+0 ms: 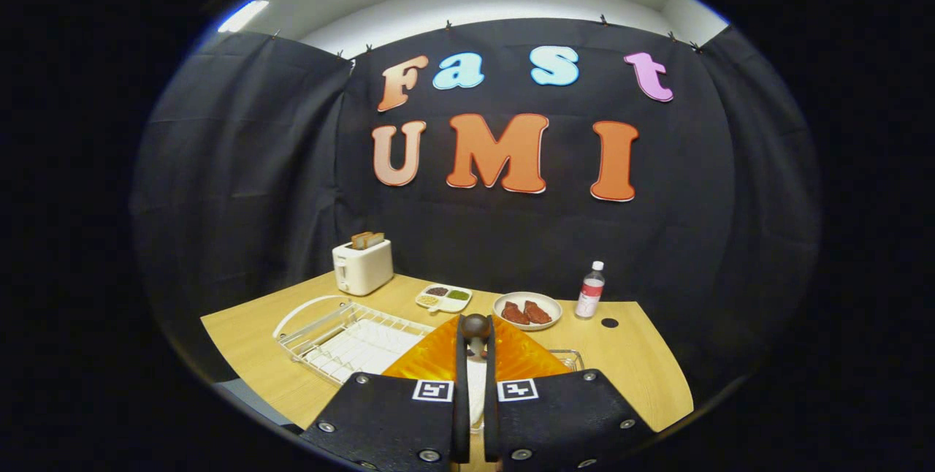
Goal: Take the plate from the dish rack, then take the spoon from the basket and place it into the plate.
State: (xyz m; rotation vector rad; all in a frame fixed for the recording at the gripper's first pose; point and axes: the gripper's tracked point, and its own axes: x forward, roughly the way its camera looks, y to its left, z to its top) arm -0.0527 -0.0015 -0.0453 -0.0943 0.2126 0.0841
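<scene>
On a wooden table (628, 377) above the dish rack (343, 340), the gripper (475, 355) pinches the orange plate (431, 359) edge-on, fingers nearly together; fetching the spoon remains.

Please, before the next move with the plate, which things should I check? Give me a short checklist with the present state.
1. The tongs shut on the orange plate: ok, its rim sits between the fingers.
2. Plate free of the dish rack: cannot tell, it hangs over it.
3. Bare table for setting it down: ok, beside the rack.
4. The bowl and bottle out of the way: ok, beyond the tongs.
</scene>
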